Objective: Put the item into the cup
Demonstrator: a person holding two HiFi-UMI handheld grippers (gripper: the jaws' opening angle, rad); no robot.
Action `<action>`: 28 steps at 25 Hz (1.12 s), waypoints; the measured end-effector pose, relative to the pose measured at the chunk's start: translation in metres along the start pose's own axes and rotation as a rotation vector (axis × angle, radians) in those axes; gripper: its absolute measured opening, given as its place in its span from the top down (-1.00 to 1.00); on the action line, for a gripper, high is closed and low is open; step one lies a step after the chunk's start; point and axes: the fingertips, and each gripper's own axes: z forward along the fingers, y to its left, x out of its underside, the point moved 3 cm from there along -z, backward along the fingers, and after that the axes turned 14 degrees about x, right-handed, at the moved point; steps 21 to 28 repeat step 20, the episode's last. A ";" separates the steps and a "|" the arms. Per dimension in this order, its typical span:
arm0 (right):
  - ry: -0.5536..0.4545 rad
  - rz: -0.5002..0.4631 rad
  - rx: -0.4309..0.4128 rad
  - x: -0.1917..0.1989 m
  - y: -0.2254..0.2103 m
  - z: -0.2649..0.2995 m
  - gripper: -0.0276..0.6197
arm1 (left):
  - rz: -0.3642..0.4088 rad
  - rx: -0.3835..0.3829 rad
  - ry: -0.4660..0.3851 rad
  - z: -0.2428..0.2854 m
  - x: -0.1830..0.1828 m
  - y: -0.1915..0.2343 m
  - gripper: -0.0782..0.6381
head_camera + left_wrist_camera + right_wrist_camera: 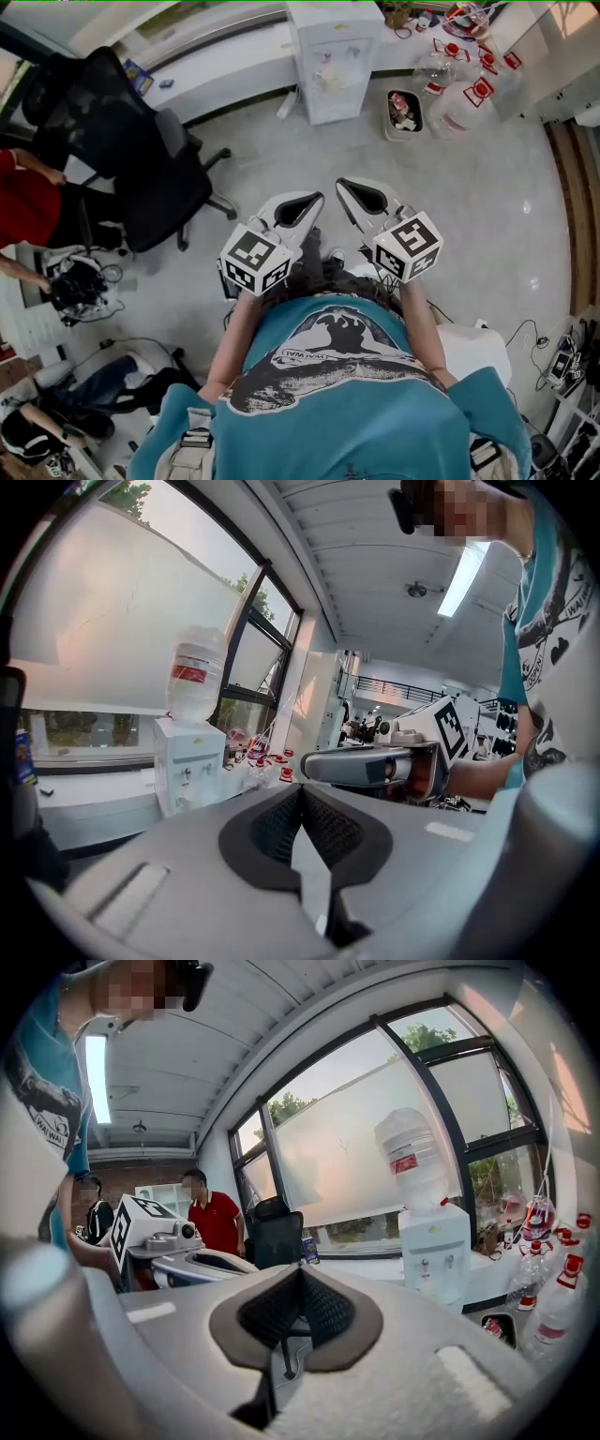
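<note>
Jaws of the grey plastic left gripper (302, 794) are pressed together on nothing; those of the matching right gripper (300, 1274) likewise. Item and cup lie outside all three views. The head view shows both grippers side by side above pale floor (469, 216). The gripper views add the clear bottle (410, 1162) atop the white water dispenser (190, 775); the right gripper view shows a black mesh office chair (275, 1237).
</note>
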 end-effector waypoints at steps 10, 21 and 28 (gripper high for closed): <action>-0.014 -0.030 -0.012 -0.001 0.004 -0.014 0.91 | 0.029 0.019 -0.011 0.006 -0.001 -0.017 0.78; -0.016 -0.052 -0.026 0.000 0.009 -0.018 0.91 | 0.048 0.048 -0.008 0.012 -0.003 -0.027 0.78; -0.016 -0.052 -0.026 0.000 0.009 -0.018 0.91 | 0.048 0.048 -0.008 0.012 -0.003 -0.027 0.78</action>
